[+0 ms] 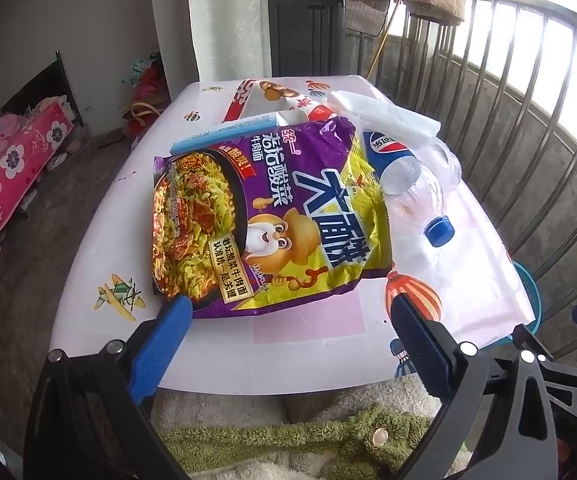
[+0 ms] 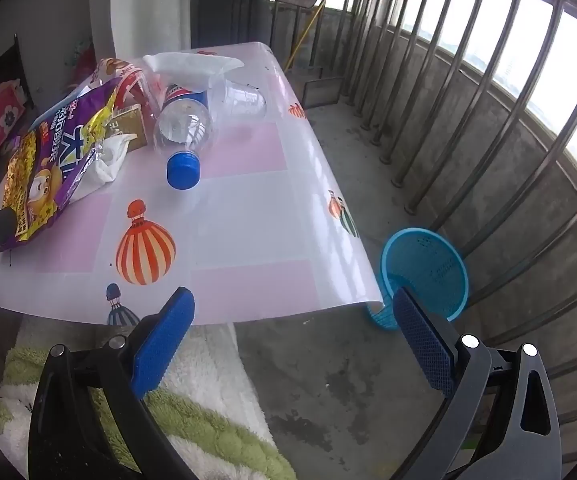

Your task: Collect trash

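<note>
Noodle bag (image 1: 264, 216) lies just ahead of the wide-open, empty left gripper (image 1: 288, 312); right gripper (image 2: 292, 312) likewise gapes empty.

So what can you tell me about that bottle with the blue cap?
The bottle looks like clear plastic and seems empty. It has a blue screw cap, still on, and a blue Pepsi label around its far end. It lies on its side on the table, cap toward the cameras. The purple noodle bag lies partly over it on one side, a clear plastic cup on the other.
</note>
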`<action>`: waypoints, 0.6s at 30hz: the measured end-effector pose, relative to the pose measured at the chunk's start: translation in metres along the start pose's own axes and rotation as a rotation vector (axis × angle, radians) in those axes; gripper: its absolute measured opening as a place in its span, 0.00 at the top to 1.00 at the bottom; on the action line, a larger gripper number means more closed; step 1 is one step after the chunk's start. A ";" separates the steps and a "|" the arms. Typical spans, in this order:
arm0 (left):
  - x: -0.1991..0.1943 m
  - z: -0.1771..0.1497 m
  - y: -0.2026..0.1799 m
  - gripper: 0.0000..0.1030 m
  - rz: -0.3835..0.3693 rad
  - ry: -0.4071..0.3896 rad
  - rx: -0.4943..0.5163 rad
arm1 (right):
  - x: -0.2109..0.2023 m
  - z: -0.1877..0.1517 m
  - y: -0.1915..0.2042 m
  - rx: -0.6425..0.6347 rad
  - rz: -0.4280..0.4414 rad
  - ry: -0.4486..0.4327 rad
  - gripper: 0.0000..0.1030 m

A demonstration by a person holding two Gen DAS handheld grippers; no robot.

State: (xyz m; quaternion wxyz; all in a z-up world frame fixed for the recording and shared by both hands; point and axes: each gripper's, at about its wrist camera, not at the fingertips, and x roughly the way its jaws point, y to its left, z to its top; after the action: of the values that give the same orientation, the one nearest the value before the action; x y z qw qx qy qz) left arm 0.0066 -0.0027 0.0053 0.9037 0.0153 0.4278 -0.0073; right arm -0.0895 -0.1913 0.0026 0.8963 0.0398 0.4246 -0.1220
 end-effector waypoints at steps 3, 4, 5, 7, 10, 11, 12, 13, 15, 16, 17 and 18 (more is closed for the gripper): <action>0.000 -0.007 0.006 0.05 -0.007 -0.006 0.003 | 0.004 0.002 0.000 0.001 0.000 -0.002 0.08; 0.001 -0.007 0.005 0.05 -0.007 -0.004 0.005 | 0.003 0.002 0.001 0.001 -0.001 -0.002 0.08; 0.001 -0.007 0.005 0.05 -0.007 -0.002 0.006 | 0.001 0.001 0.001 0.003 0.001 -0.004 0.08; 0.002 -0.007 0.004 0.05 -0.008 0.000 0.008 | 0.001 0.000 0.001 0.002 0.001 -0.006 0.08; 0.002 -0.007 0.004 0.05 -0.007 -0.001 0.006 | 0.001 0.001 0.002 0.000 0.001 -0.008 0.08; 0.002 -0.007 0.004 0.05 -0.007 0.000 0.005 | 0.001 0.001 0.002 0.000 0.002 -0.008 0.08; 0.003 -0.007 0.004 0.05 -0.006 0.001 0.004 | 0.001 0.001 0.002 0.000 0.001 -0.008 0.08; 0.003 -0.007 0.005 0.05 -0.006 0.002 0.003 | 0.001 0.001 0.002 0.000 0.002 -0.008 0.08; 0.003 -0.007 0.005 0.05 -0.005 0.004 0.003 | 0.001 0.001 0.002 0.000 0.001 -0.009 0.08; 0.003 -0.007 0.005 0.05 -0.005 0.004 0.002 | 0.001 0.001 0.002 0.001 0.002 -0.009 0.08; 0.003 -0.007 0.005 0.05 -0.005 0.005 0.002 | 0.001 0.001 0.001 0.001 0.003 -0.009 0.08; 0.003 -0.007 0.005 0.05 -0.005 0.005 0.003 | 0.001 0.001 0.002 0.002 0.003 -0.009 0.08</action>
State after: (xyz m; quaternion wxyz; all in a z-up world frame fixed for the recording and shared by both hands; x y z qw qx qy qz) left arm 0.0032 0.0022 -0.0016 0.9027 0.0153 0.4299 -0.0102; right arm -0.0878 -0.1901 0.0026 0.8983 0.0406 0.4204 -0.1212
